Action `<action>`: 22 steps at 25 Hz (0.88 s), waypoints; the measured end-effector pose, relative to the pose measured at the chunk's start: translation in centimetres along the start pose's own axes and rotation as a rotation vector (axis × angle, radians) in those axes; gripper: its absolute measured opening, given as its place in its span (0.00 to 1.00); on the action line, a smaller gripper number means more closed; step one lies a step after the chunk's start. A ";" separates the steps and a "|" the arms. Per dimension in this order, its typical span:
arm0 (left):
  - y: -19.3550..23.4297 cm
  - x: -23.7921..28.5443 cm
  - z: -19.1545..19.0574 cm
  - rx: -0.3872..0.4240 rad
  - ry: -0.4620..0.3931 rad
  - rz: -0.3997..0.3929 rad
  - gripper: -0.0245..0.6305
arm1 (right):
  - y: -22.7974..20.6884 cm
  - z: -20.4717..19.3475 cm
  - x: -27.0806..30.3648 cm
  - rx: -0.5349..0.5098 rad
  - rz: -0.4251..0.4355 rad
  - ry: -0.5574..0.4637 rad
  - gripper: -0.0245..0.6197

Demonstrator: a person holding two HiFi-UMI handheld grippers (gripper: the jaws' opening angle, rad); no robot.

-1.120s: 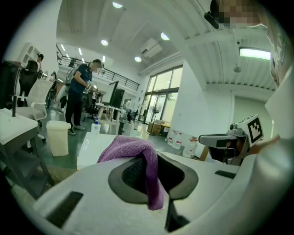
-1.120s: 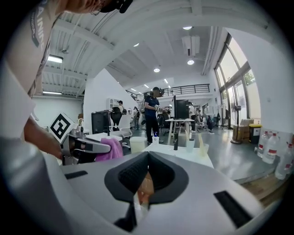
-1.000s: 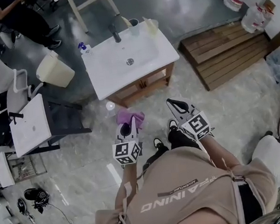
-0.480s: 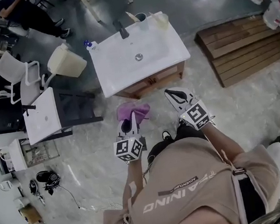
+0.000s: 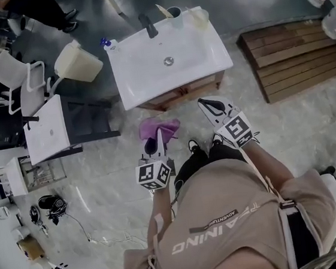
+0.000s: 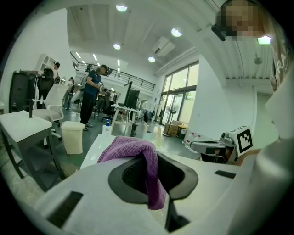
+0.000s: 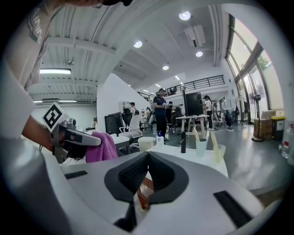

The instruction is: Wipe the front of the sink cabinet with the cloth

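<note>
The sink cabinet has a white top (image 5: 192, 56) and a wooden front (image 5: 181, 93), and stands just ahead of me in the head view. My left gripper (image 5: 156, 137) is shut on a purple cloth (image 5: 159, 127) and is held a short way off the cabinet front. In the left gripper view the cloth (image 6: 138, 153) drapes over the closed jaws. My right gripper (image 5: 208, 104) is shut and empty, near the cabinet's right front corner. Its own view shows the wooden front (image 7: 146, 188) through the pads, and the left gripper with the cloth (image 7: 102, 146) to the left.
A faucet (image 5: 149, 27), two cups (image 5: 174, 12) and a soap bottle (image 5: 107, 44) stand along the back of the sink top. A cream bin (image 5: 78, 61), a second white sink unit (image 5: 50, 131) and a chair (image 5: 21, 87) are at the left. A wooden pallet (image 5: 295, 56) lies at the right.
The head camera has shifted, so the sink sits higher and further right in the frame. Both grippers keep about the same distance from the cabinet front, the cloth still held.
</note>
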State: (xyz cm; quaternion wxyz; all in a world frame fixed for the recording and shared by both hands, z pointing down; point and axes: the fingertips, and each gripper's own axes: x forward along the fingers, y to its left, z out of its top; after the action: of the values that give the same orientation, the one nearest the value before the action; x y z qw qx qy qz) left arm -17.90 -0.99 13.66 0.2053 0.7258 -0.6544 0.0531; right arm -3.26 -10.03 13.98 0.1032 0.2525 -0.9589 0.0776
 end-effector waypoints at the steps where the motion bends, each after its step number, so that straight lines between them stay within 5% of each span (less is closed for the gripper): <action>1: 0.2 -0.1 0.2 0.003 -0.007 -0.002 0.09 | 0.2 0.1 0.0 -0.005 -0.003 0.002 0.05; 14: 4.7 -1.7 0.8 0.004 -0.054 -0.138 0.09 | 4.1 1.1 1.2 0.006 -0.119 0.042 0.05; 22: 7.0 -2.2 0.6 0.025 -0.068 -0.158 0.09 | 6.0 1.8 0.5 -0.007 -0.175 0.044 0.05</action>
State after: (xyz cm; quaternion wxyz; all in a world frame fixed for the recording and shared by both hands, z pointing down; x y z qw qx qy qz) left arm -25.14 0.42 14.00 0.1776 0.7790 -0.6010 0.0202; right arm -6.96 -5.44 11.82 0.1317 0.3334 -0.9309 0.0705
